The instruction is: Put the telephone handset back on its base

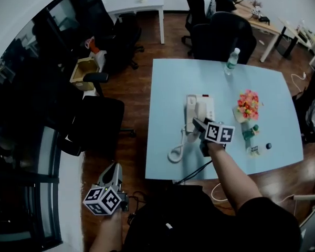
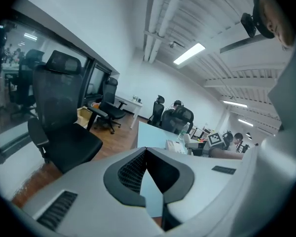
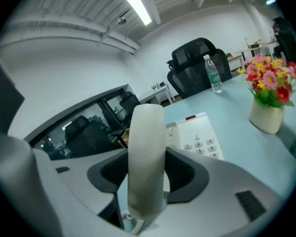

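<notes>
The white telephone handset [image 3: 147, 142] stands upright between the jaws of my right gripper [image 3: 147, 174], which is shut on it. Just behind it lies the white phone base [image 3: 200, 135], its keypad showing to the right of the handset. In the head view the right gripper [image 1: 201, 125] holds the handset [image 1: 201, 109] over the base [image 1: 206, 98] on the light blue table [image 1: 252, 83], and the coiled cord [image 1: 176, 151] loops off to the left. My left gripper [image 1: 111, 173] hangs low over the floor, left of the table. Its jaws [image 2: 145, 154] meet at the tips with nothing between them.
A vase of flowers [image 1: 248, 106] and small items [image 1: 252, 138] stand right of the phone, and a water bottle [image 1: 231, 60] sits at the table's far edge. Black office chairs [image 1: 97, 122] stand to the left and behind. A person sits at a far desk [image 1: 262, 22].
</notes>
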{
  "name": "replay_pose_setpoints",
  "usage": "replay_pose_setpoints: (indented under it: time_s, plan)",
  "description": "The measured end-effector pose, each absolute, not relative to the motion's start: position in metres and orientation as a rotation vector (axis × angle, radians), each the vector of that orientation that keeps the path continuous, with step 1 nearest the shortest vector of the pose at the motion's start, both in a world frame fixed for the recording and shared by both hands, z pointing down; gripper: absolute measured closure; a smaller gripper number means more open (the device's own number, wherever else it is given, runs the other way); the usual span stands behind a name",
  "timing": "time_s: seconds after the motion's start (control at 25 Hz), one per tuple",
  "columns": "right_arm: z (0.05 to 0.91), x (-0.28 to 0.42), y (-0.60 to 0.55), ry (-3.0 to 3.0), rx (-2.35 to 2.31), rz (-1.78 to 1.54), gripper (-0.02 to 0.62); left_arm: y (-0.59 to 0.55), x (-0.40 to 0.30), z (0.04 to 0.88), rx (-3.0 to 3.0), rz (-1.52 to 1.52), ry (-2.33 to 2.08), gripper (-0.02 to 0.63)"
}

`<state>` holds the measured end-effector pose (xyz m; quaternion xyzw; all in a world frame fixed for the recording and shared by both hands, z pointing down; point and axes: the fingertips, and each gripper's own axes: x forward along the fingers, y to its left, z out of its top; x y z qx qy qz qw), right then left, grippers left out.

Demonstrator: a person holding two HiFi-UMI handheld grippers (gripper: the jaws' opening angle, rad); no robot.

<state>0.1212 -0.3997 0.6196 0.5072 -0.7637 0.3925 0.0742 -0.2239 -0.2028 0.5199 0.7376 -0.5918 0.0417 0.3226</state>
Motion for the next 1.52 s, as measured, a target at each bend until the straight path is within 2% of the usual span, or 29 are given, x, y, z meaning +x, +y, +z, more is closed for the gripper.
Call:
replay_pose_setpoints:
  time_s: [0.36, 0.76, 0.88, 1.0, 1.32, 1.36, 1.4, 1.44, 1.48, 1.52]
  plan:
    - [0.667, 0.121, -0.474, -2.039, 1.543, 1.095, 0.353, -0.243, -0.186, 0.531, 1.934, 0.168, -1.511, 0.606]
    - [0.692, 0.12, -0.495, -1.96, 1.52, 1.162, 0.35, -0.309, -0.129, 0.53, 2.013, 0.198, -1.406, 0.606]
    - [0.691, 0.12, -0.498, -1.968, 1.529, 1.098, 0.336, -0.312, -0.127, 0.529, 2.011, 0.201, -1.405, 0.606]
    - [0.687, 0.12, -0.499, -1.986, 1.513, 1.019, 0.273, -0.309, -0.132, 0.533, 1.994, 0.208, -1.414, 0.606]
    - [0.661, 0.126, -0.476, -2.078, 1.511, 1.035, 0.274, -0.294, -0.141, 0.534, 1.994, 0.217, -1.408, 0.606]
    - [0.652, 0.121, -0.472, -2.146, 1.499, 1.095, 0.302, -0.292, -0.142, 0.533, 1.999, 0.217, -1.404, 0.606]
    - [0.64, 0.114, -0.465, -2.244, 1.478, 1.194, 0.365, -0.289, -0.142, 0.534, 2.001, 0.214, -1.394, 0.606]
    - [0.624, 0.108, -0.456, -2.356, 1.448, 1.325, 0.47, -0.285, -0.142, 0.535, 1.994, 0.199, -1.374, 0.606]
    - [0.607, 0.103, -0.443, -2.455, 1.414, 1.455, 0.545, -0.28, -0.142, 0.537, 1.974, 0.167, -1.343, 0.606]
    - [0.593, 0.099, -0.426, -2.52, 1.381, 1.541, 0.592, -0.274, -0.142, 0.54, 1.937, 0.117, -1.302, 0.606]
